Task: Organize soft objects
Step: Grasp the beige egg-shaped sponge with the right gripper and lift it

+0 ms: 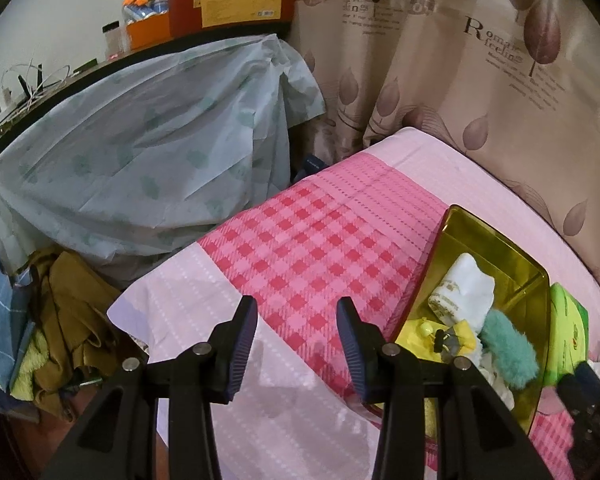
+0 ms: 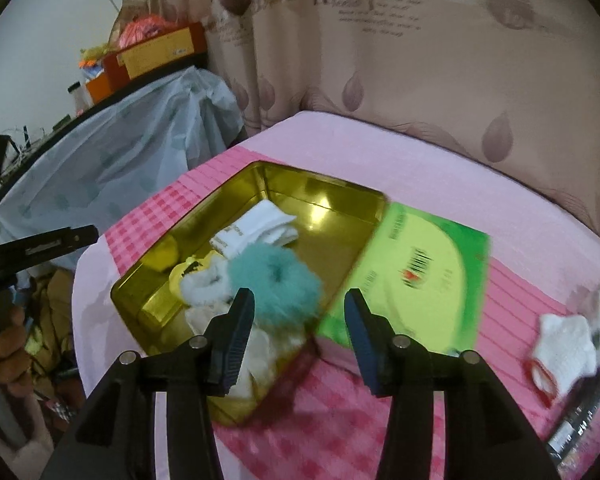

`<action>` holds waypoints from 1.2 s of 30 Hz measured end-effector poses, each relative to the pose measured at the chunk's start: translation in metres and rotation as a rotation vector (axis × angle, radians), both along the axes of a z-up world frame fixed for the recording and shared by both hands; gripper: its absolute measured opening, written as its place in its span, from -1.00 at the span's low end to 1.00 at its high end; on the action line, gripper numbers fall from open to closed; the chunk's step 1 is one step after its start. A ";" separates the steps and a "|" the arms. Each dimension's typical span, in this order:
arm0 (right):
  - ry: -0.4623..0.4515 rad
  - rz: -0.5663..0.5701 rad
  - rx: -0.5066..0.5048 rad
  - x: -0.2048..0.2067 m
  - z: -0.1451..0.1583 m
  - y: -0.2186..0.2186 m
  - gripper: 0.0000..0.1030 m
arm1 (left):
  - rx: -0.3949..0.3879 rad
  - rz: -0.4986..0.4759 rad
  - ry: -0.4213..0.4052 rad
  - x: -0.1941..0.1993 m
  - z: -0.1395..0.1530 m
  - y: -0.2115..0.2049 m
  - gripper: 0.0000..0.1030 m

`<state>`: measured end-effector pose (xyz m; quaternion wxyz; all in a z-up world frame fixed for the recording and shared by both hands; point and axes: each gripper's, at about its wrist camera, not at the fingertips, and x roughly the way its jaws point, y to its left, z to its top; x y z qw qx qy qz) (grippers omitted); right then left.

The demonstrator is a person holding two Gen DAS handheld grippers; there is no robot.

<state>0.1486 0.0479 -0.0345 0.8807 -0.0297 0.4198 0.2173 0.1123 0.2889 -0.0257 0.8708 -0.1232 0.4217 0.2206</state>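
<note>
The right gripper [image 2: 298, 304] pointed steeply down, its jaws parted and empty, above a teal fluffy scrunchie [image 2: 278, 280] lying in the gold tin [image 2: 328, 196] on the bed [image 2: 440, 152]. The left gripper [image 1: 296, 316], jaws apart and holding nothing, hovered over the checked bedspread [image 1: 312, 236] beside the tin.

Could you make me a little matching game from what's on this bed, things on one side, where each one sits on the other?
Things:
1. teal fluffy scrunchie
2. green lid
3. white star-shaped cloth
4. gold tin

Places:
A. alone on the pink sheet, far right
B. flat beside the tin's right edge
C. inside the tin
D. on the checked pink sheet, open

Pairs: 1-C, 2-B, 3-A, 4-D
</note>
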 end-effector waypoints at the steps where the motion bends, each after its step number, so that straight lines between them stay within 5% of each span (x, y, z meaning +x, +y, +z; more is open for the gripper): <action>1: -0.006 -0.008 0.004 -0.004 0.004 -0.009 -0.14 | 0.006 -0.007 -0.002 0.000 0.001 -0.002 -0.19; 8: -0.045 -0.119 -0.016 -0.022 0.018 -0.086 -0.14 | 0.064 -0.078 -0.025 -0.001 0.007 -0.021 -0.19; 14: -0.065 -0.323 -0.067 -0.016 0.019 -0.191 -0.14 | 0.107 -0.137 -0.067 -0.004 0.014 -0.037 -0.18; 22: -0.046 -0.572 -0.140 0.010 -0.007 -0.328 -0.14 | 0.140 -0.257 -0.109 -0.004 0.018 -0.064 -0.16; 36: 0.015 -0.621 -0.097 0.092 -0.056 -0.393 0.01 | 0.112 -0.649 -0.106 0.005 0.015 -0.201 -0.10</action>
